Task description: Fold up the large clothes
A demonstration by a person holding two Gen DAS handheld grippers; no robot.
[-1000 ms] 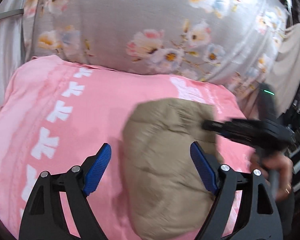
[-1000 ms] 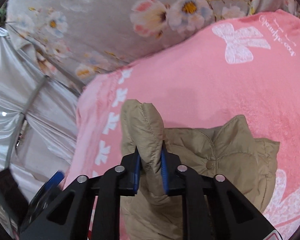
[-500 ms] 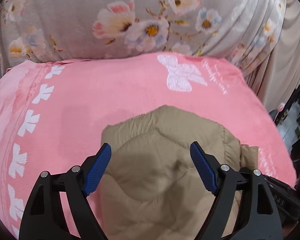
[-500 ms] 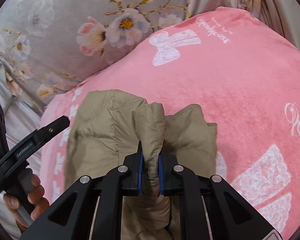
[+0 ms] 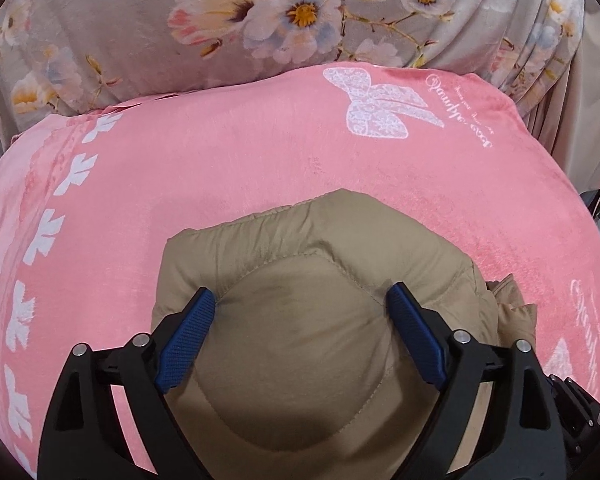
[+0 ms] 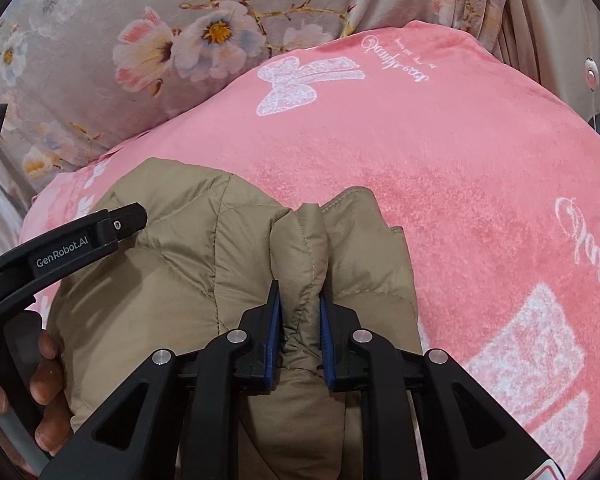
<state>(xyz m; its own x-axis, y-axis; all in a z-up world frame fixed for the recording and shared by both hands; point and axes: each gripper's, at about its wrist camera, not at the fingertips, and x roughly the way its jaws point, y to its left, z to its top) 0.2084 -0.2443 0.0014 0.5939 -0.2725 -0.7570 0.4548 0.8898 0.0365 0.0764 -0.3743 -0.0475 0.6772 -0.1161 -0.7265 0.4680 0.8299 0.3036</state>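
a tan quilted jacket (image 5: 300, 320) lies bunched on a pink blanket (image 5: 260, 168) printed with white bows and leaf shapes; the jacket sits on the blanket's near part, well short of the grey floral cover (image 5: 140, 20) that rises behind the blanket's far edge. the left gripper (image 5: 300, 300) hovers over the jacket's rounded quilted panel, its jaws opening wide, with the blue pads (image 5: 188, 332) set at either side of the panel and not pressing it. the right gripper (image 6: 300, 312) has its jaws easing open a little, yet a raised ridge of the jacket's fabric is pinched between the two blue pads (image 6: 274, 320). in the right wrist view a hand (image 6: 28, 380) grips the left tool's handle at the jacket's left edge, its black finger lying across the fabric
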